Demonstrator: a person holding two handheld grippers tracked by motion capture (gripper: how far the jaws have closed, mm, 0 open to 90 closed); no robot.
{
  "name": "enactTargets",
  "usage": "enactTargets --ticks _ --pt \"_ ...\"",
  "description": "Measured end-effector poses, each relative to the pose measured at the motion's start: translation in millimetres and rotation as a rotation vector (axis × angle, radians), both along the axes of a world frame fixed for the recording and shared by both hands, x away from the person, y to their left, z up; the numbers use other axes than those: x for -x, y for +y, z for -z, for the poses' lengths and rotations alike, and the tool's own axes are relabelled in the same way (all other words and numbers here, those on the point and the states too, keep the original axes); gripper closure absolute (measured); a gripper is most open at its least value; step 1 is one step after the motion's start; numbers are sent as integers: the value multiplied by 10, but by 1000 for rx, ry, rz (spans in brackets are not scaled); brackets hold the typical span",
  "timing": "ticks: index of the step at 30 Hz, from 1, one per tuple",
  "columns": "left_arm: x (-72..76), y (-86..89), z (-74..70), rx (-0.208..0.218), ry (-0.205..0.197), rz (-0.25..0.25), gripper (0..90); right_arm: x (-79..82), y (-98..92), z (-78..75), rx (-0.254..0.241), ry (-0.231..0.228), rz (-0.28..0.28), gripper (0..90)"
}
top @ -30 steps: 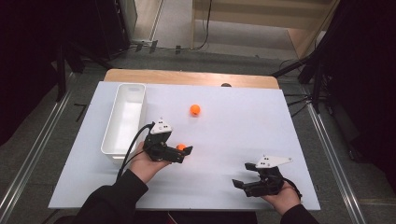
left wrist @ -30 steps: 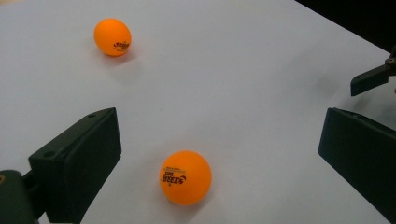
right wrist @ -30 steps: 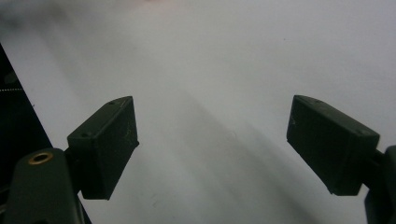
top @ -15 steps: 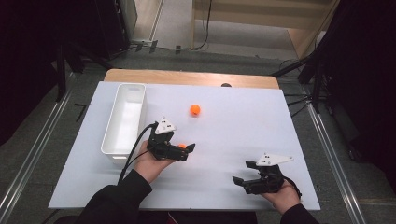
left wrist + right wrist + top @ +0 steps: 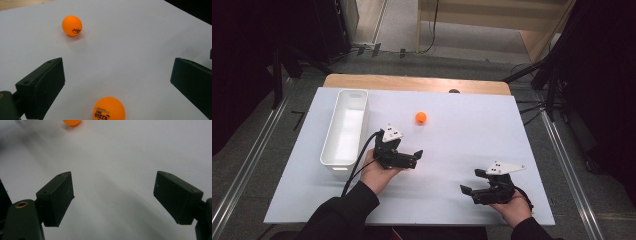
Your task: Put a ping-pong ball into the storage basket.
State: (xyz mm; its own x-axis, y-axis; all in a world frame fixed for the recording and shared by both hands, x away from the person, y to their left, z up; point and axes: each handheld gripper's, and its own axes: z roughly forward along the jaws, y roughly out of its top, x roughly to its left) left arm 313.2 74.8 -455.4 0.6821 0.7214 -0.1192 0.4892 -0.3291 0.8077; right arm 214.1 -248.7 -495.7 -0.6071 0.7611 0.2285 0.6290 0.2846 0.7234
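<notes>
High view: white table [image 5: 462, 200] on grey floor [image 5: 242, 165], dark surroundings.

- Black two-jaw left gripper [image 5: 418, 154] carries a grey three-cornered plate, trailing a black cable.
- Right gripper [image 5: 467, 187] matches it; black sleeves [image 5: 339, 215].

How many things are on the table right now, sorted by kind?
Orange balls: 2, the near ball between the open jaws of the left gripper, the far ball out on the table.
White bins: 1, the bin at the left.
Total: 3.
</notes>
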Motion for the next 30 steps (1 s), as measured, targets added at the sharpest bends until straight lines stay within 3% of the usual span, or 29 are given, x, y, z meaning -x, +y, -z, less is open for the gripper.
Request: enactTargets --ticks 17,30 --pt "-27 -5 142 13 26 -3 10 -3 28 6 14 -8 -9 150" --pt "-16 -3 279 -20 54 -6 10 -5 36 16 18 -3 -28 150"
